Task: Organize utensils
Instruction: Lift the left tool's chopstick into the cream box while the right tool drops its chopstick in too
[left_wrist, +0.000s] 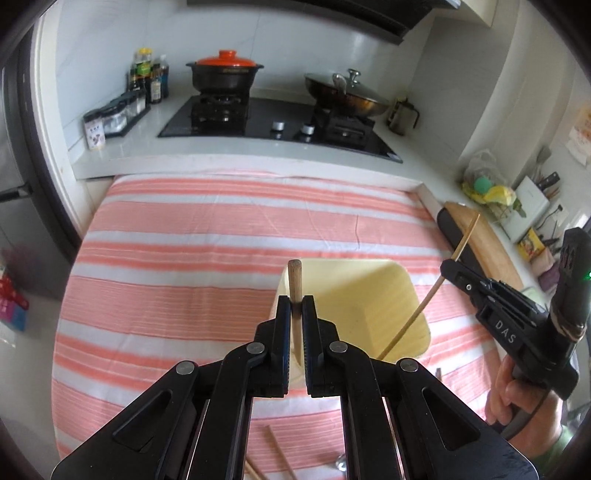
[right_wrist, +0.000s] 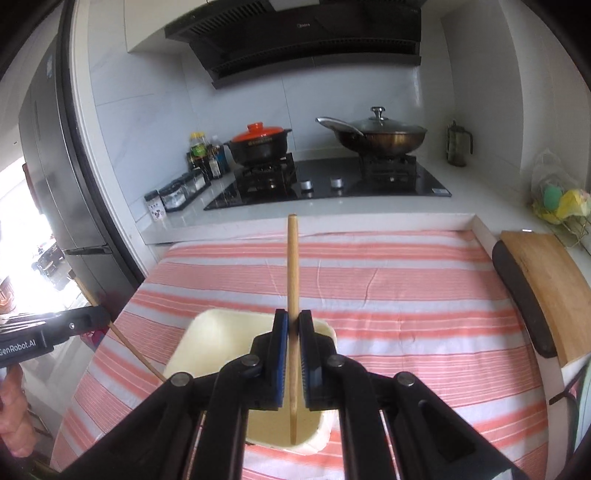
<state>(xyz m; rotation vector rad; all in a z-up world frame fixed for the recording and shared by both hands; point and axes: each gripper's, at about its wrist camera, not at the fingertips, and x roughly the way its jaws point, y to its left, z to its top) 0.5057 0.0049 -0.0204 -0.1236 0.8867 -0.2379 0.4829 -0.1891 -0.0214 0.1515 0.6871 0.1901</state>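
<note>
L gripper (left_wrist: 295, 306) clamps chopstick (left_wrist: 295, 284), tilted down | R gripper (right_wrist: 293, 325) clamps 2nd chopstick (right_wrist: 293, 266) | both over cream bin (left_wrist: 388, 295)

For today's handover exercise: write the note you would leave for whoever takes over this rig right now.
Left gripper: shut on a chopstick, over the cream container.
Right gripper: shut on a second chopstick, lower tip inside the container's opening.
Container stands on the striped cloth.
Done: both chopsticks picked up and brought to the container.
Left: release both in, then collect the loose chopsticks and a metal utensil on the cloth's near edge.
</note>
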